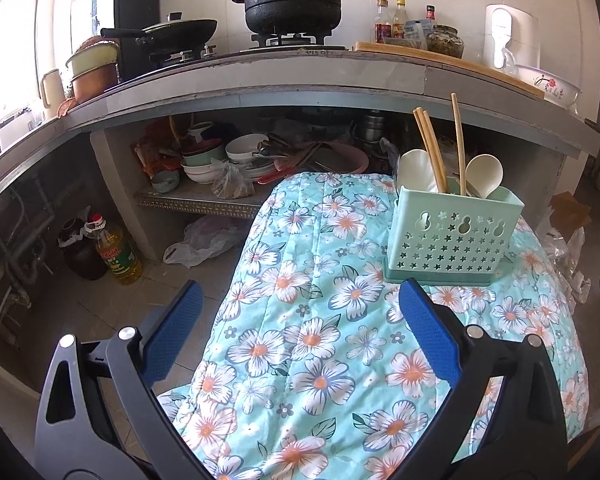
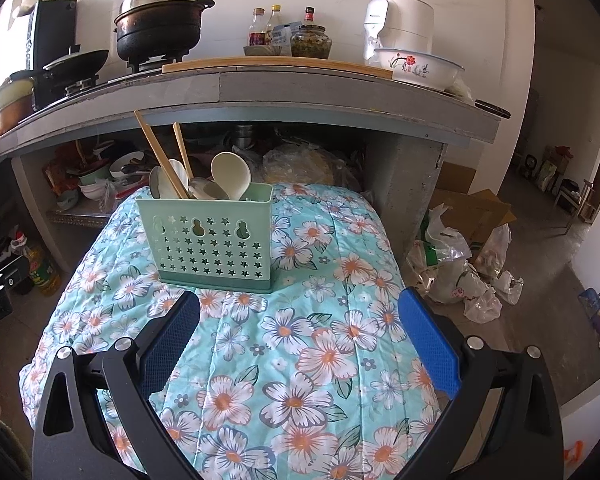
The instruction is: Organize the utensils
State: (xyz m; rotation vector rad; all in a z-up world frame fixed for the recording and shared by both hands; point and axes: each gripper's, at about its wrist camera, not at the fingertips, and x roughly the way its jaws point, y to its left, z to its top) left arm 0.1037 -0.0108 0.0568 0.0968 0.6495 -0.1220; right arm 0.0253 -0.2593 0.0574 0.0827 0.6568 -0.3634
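Floral cloth [image 1: 300, 320] bears only the green caddy [image 2: 214, 240] with chopsticks [image 2: 160, 156] and spoons [image 2: 230, 172] upright, so my left gripper [image 1: 300, 294] and right gripper [image 2: 299, 300] hang wide, empty.

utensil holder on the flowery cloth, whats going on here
A person holds a hand-held gripper in each hand; the left hand-held gripper and the right hand-held gripper are both open and empty above the floral cloth. The green utensil holder stands upright on it, already holding chopsticks and pale spoons. No loose utensils are visible on the cloth.
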